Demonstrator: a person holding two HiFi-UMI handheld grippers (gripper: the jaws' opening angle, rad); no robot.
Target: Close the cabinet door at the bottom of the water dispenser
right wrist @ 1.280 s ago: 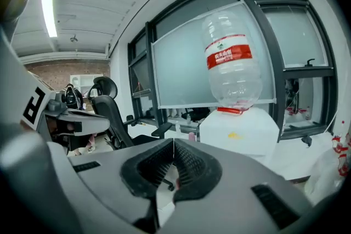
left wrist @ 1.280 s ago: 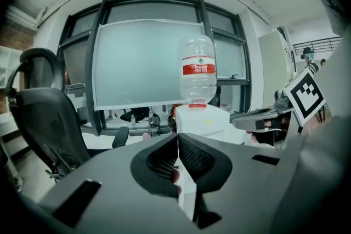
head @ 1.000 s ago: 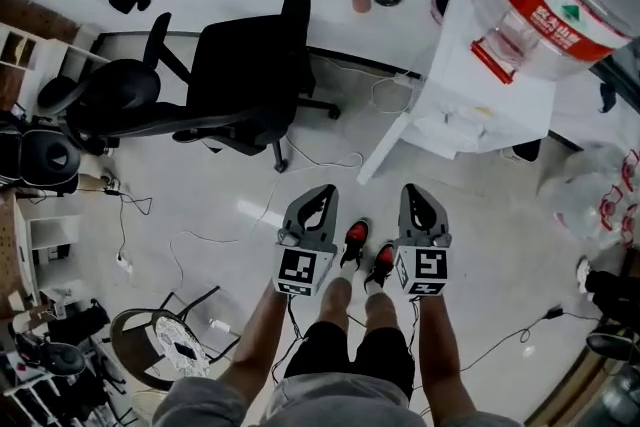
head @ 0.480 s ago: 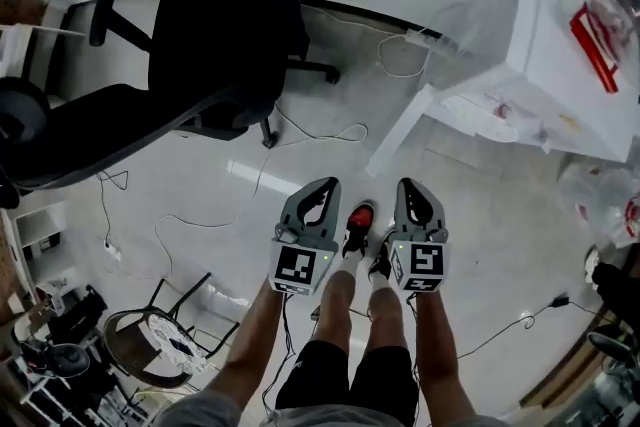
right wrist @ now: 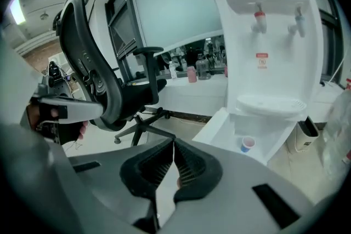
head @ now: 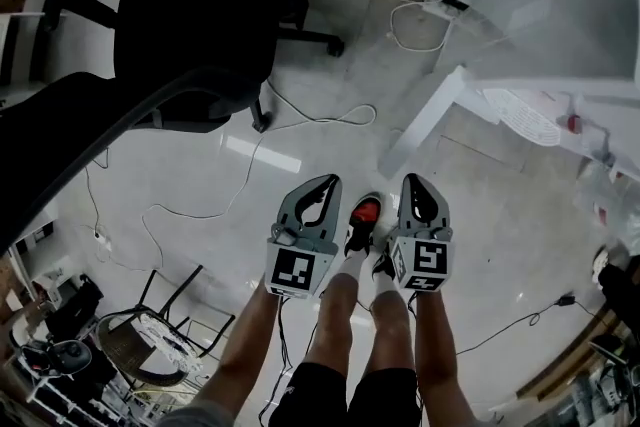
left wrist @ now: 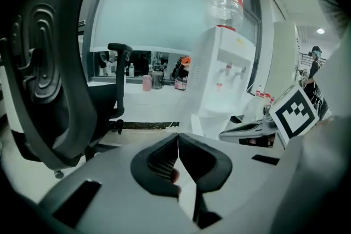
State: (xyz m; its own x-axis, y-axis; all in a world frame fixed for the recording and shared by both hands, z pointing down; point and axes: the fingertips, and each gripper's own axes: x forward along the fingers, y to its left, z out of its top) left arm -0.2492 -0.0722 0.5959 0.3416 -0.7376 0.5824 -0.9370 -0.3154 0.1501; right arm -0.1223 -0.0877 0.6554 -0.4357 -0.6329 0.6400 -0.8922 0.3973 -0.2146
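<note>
The white water dispenser [right wrist: 269, 35] stands ahead and to the right, its drip tray [right wrist: 272, 104] below the two taps. Its bottom cabinet door [right wrist: 211, 126] hangs open toward the left, and a small cup [right wrist: 247, 143] sits inside the cabinet. In the head view the open door [head: 425, 120] sticks out over the floor, well ahead of both grippers. My left gripper [head: 325, 183] and right gripper [head: 413, 180] are side by side above my feet, both shut and holding nothing. The left gripper view shows the dispenser [left wrist: 222, 79] with its bottle [left wrist: 226, 3] on top.
A black office chair [head: 200, 5] stands close at the left. Loose cables [head: 320, 120] run across the pale floor. A round wire stool [head: 150, 335] is at the lower left. A long white desk [right wrist: 192, 93] with bottles lines the far wall.
Both grippers and the head camera have sunk toward the floor. The chair and the dispenser's door now look larger, and the bottle has left the head view. Both pairs of jaws stayed shut.
</note>
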